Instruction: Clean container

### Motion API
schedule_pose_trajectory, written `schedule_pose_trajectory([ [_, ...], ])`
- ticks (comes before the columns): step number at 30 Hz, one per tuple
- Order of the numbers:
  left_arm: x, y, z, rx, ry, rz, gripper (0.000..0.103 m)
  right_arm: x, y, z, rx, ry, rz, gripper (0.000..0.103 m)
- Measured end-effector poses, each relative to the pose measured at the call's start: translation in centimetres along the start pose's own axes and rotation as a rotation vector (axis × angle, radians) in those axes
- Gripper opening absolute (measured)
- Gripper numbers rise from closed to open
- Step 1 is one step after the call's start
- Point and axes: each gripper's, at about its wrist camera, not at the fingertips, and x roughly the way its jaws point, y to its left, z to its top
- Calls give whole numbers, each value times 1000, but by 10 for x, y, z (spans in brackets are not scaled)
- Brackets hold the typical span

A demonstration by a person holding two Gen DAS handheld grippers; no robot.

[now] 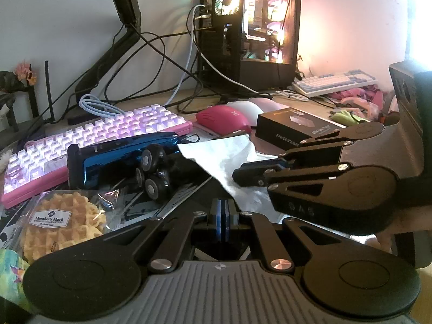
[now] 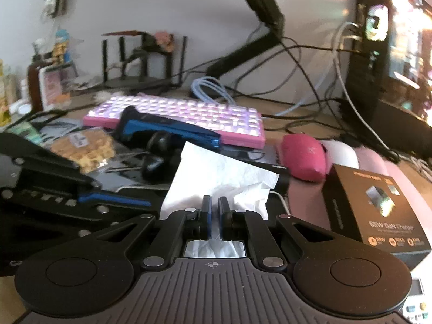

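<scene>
Container is not something I can identify on the desk (image 1: pixel 189 94); my right gripper (image 2: pixel 215 210) pinches a white tissue (image 2: pixel 216 178) just before the blue shaver (image 1: pixel 118 156), and my left gripper (image 1: pixel 223 216) is closed, empty.

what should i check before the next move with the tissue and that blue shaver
1. Right tongs gripping the white tissue: ok, tissue is pinched between the pads.
2. Left tongs free: ok, shut with nothing between them.
3. Blue shaver reachable: ok, it lies in front of the pink keyboard, its three round heads facing the tongs.
4. Tissue touching the shaver: not ok, it hangs to the side.
5. Shaver steadied: not ok, neither tongs hold it.
6. Dirt on the heads: cannot tell.
</scene>
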Motion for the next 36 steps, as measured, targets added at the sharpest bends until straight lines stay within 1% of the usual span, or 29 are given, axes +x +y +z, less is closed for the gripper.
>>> schedule_pose_trajectory([
  [5, 0, 0, 0, -4, 0, -3, 9, -6, 8, 0, -12, -1, 45, 8],
  [9, 0, 0, 0, -5, 0, -3, 9, -12, 6, -1, 15, -1, 82, 8],
  [11, 0, 0, 0, -3, 0, -2, 9, -15, 5, -2, 30, 0, 85, 8],
  [17, -1, -1, 0, 0, 0, 0, 9, -16, 1, -4, 46, 6, 20, 8],
  [21, -1, -2, 0, 3, 0, 2, 9, -14, -6, -4, 69, 8, -5, 8],
  [26, -1, -3, -1, 6, 0, 4, 9, -6, -7, -1, 51, 10, -46, 8],
  [30, 0, -3, 0, 5, 0, 1, 9, 5, -4, -3, 26, 12, -44, 8],
  [36, 0, -2, 0, 0, 0, -4, 9, 16, -3, -6, -9, 9, -2, 8],
])
